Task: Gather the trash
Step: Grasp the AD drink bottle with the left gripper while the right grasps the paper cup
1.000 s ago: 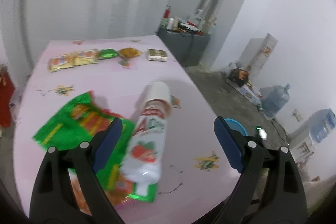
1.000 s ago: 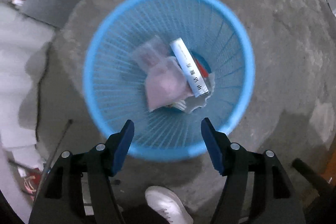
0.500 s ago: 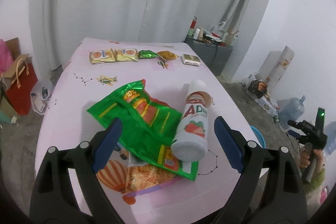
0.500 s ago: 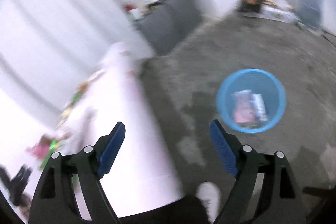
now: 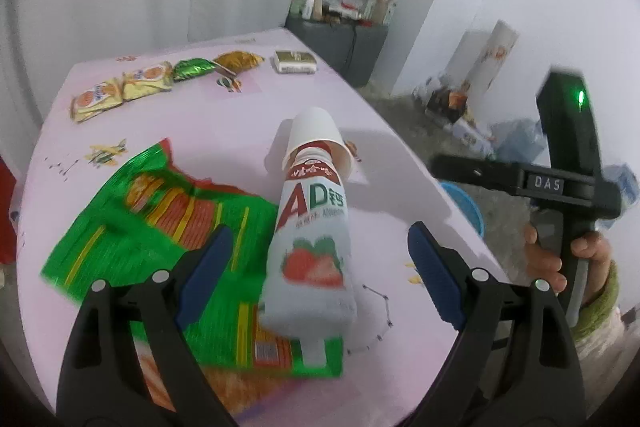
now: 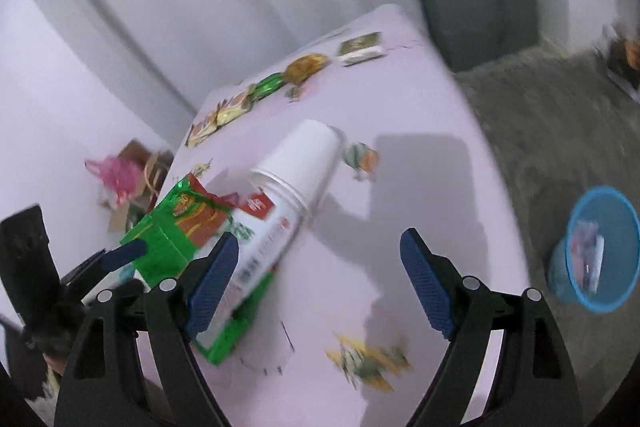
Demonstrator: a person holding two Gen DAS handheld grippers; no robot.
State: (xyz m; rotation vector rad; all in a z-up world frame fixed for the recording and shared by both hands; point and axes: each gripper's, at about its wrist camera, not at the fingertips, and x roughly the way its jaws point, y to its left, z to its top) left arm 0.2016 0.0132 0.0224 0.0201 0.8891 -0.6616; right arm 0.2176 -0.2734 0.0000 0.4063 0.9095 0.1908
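The right gripper (image 6: 320, 283), jaws apart and empty, has swung from the blue basket (image 6: 560, 267) (lower right) back over the table (image 6: 420, 107). Left gripper (image 5: 316, 267) jaws apart around the drink bottle (image 5: 316, 239), frame centre: next pickup.

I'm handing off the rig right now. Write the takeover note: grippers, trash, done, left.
Left gripper: open, empty, over the strawberry drink bottle.
Right gripper: open, empty, above the pink table.
Bottle lies on the green snack bag, neck inside a white paper cup.
Done: some trash already in the blue bin on the floor.
Left: bottle, cup, bag, then the small wrappers at the far edge.
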